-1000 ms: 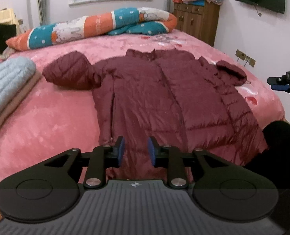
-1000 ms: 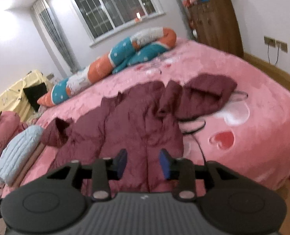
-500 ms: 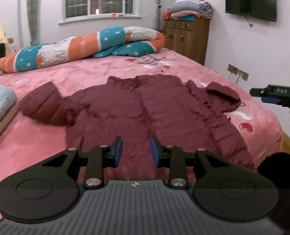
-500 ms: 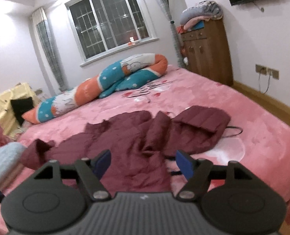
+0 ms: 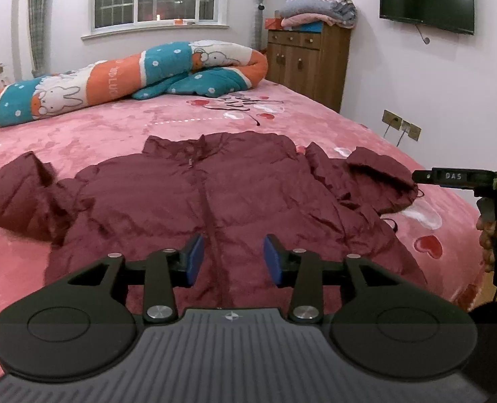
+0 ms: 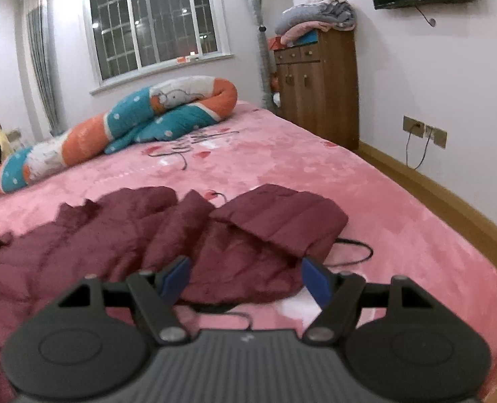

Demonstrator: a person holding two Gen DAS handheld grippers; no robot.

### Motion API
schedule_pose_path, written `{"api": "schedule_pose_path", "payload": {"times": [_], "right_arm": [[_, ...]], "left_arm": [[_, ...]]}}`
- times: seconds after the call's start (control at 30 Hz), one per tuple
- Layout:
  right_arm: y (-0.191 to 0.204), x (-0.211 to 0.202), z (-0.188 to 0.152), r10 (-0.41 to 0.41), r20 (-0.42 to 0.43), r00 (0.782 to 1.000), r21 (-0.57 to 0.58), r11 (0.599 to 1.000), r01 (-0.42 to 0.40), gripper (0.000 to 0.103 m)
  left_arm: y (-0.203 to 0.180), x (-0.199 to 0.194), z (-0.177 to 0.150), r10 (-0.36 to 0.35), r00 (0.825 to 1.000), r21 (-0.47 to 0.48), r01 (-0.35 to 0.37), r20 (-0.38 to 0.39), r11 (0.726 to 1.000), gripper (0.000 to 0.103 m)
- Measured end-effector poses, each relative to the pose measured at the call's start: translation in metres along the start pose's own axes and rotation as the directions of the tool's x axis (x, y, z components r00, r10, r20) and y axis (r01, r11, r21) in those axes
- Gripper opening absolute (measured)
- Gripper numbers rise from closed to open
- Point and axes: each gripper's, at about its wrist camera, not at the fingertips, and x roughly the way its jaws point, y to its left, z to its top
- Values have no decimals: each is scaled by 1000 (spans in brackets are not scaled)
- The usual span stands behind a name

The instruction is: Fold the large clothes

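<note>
Both views have swung lower toward the jacket; left gripper opening, right gripper spread, both empty; sleeves unfolded mid-frame.

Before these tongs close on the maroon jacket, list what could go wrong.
1. A black cable runs under the doubled-back sleeve; the open right tongs could snag it.
2. The left tongs, opening over the jacket, hold nothing yet; puffy quilting may slip.
3. The other sleeve lies bunched, risking a lopsided fold.
</note>
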Motion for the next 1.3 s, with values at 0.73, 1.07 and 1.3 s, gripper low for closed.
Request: {"api": "schedule_pose_path", "payload": {"times": [0.73, 1.07, 1.3], "right_arm": [[2, 111, 10, -139, -61, 988, -218, 968, 123, 41], [-39, 83, 40, -152, 56, 987, 9, 988, 151, 0], [-122, 34, 63, -253, 158, 955, 310, 930, 195, 0]], "left_arm": [[47, 74, 6, 57, 998, -136, -59, -18, 989, 62], [45, 78, 7, 57, 998, -145, -61, -30, 987, 64], [35, 76, 8, 56, 998, -127, -60, -34, 990, 67]]}}
